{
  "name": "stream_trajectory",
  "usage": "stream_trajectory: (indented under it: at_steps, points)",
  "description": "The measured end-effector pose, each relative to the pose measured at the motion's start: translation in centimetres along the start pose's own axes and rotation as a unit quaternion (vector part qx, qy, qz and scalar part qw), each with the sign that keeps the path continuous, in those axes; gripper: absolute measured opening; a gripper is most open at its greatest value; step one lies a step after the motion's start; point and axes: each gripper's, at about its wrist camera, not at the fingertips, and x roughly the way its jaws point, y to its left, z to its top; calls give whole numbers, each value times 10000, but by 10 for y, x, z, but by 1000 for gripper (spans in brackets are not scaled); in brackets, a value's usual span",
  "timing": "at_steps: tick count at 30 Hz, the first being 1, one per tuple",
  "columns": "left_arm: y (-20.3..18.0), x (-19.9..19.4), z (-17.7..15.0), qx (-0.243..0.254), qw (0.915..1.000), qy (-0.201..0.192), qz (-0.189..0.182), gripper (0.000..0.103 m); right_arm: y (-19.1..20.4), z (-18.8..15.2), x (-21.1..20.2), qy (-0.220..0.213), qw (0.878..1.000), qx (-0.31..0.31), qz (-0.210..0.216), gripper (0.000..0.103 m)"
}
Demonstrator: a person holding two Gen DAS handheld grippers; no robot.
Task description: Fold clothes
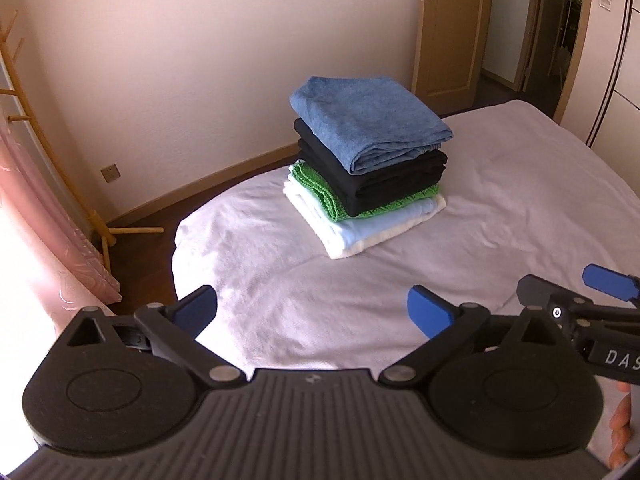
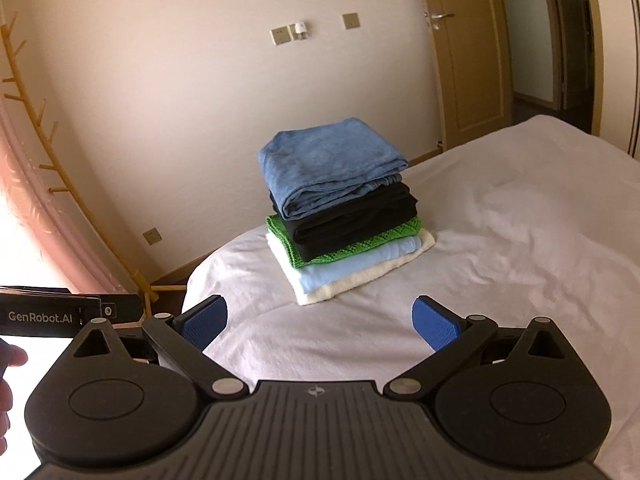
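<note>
A pile of five folded clothes sat on the bed (image 1: 500, 200), near its far left corner. On top lay a blue garment (image 1: 368, 124), then a black one (image 1: 384, 184), a green knitted piece (image 1: 316, 188), a pale blue piece (image 1: 380, 226) and a cream-white towel (image 1: 344, 250) at the bottom, its edges showing past the layers above. The layers were roughly squared, each touching the next, and the pile stood upright.

Both tools were held back from the pile, on the near side of it, with a stretch of bare white sheet between. The left tool (image 1: 312, 312) stood with its blue pads spread wide and nothing between them; the pile lay ahead of it, slightly to the right of its centre line. The right tool (image 2: 322, 322) was likewise fully spread and held nothing, with the pile ahead of it and slightly left of centre. The two tools were side by side: the right one's fingers showed at the right edge of the left view, and the left one's body at the left edge of the right view.

To the pile's left the rounded corner of the bed dropped to dark floor (image 1: 140, 216). Beyond stood a cream wall (image 1: 180, 60), a wooden coat stand (image 1: 52, 152) and a pink curtain (image 1: 36, 208). To the right the bed spread wide and bare, wrinkled, towards a wooden door (image 1: 448, 28).
</note>
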Motion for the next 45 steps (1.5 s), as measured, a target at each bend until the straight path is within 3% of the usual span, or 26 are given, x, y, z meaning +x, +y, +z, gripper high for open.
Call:
stream_trajectory:
  at_steps: [5, 12, 18, 22, 45]
  points:
    - [-12, -2, -3, -98, 9998, -62, 140, 102, -9, 0, -8, -22, 9999, -132, 64, 103]
    - [-27, 5, -13, -253, 9996, -3, 148, 102, -24, -1, -1, 46, 9984, -445, -348, 103]
    - [-42, 10, -20, -121, 9986, -30, 515, 102, -32, -12, 10, -6, 9956, -694, -624, 103]
    - [-40, 16, -20, -344, 9987, 130, 339, 102, -37, -15, 12, -78, 9951, -704, -683, 103]
    - [-22, 68, -22, -785, 9936, 602, 544, 102, -38, 5, 70, 888, 9919, -716, -556, 103]
